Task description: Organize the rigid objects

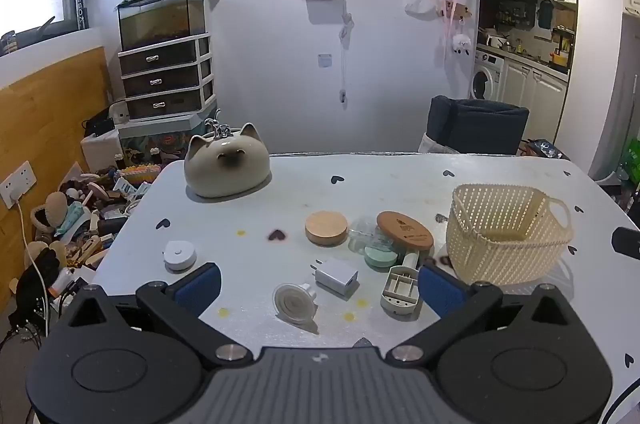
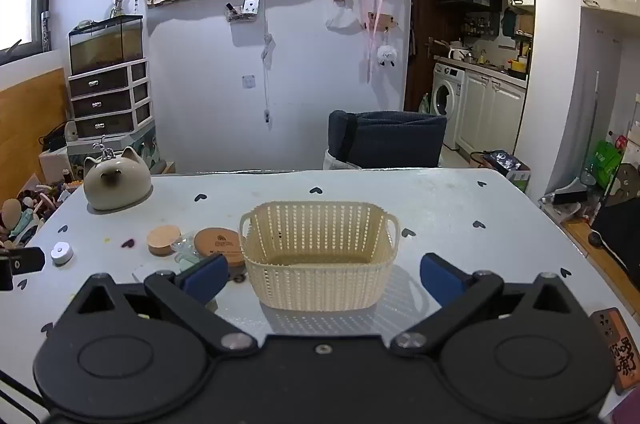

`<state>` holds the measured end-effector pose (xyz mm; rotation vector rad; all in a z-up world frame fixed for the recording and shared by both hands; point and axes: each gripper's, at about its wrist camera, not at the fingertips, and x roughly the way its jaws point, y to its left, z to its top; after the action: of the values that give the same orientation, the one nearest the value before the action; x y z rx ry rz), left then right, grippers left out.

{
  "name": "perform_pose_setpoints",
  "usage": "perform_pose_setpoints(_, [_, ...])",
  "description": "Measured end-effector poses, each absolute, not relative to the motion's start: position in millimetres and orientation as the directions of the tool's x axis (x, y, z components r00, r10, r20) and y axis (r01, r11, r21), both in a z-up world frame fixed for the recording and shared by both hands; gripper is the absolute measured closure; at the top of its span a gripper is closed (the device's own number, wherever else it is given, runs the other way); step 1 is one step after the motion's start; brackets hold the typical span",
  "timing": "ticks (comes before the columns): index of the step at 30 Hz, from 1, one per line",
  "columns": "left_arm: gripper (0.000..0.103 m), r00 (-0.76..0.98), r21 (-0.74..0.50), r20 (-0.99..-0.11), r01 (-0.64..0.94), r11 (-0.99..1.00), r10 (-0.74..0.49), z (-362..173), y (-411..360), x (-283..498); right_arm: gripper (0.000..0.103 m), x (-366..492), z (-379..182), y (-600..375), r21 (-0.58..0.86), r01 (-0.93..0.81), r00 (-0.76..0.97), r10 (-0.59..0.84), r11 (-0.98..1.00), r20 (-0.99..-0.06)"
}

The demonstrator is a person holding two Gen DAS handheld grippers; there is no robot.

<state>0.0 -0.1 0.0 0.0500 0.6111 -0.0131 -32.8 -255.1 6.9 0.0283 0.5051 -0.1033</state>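
Left gripper and right gripper: jaws spread wide, nothing held, above worktop; basket empty.

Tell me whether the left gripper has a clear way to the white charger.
Probably yes: the left gripper is open, and the white charger lies on the table just ahead between its fingers, nothing over it.
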Motion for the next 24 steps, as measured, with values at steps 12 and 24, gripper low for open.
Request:
perform_pose_setpoints(12, [0.0, 0.82, 0.038, -0.573, 0.027, 0.999, -0.001, 0.0, 0.0, 0.0, 0.0, -32.0, 5.2, -256.2, 0.008, 0.105, 0.868, -0.088, 0.994, -0.488])
perform_pose_setpoints(24, [0.0, 0.82, 0.036, -0.572, 0.029, 0.999, -0.003, -0.1, 0.0, 0.0, 0.0, -32.3, 6.3, -252.9, 0.008, 0.103, 0.866, -0.086, 0.995, -0.492])
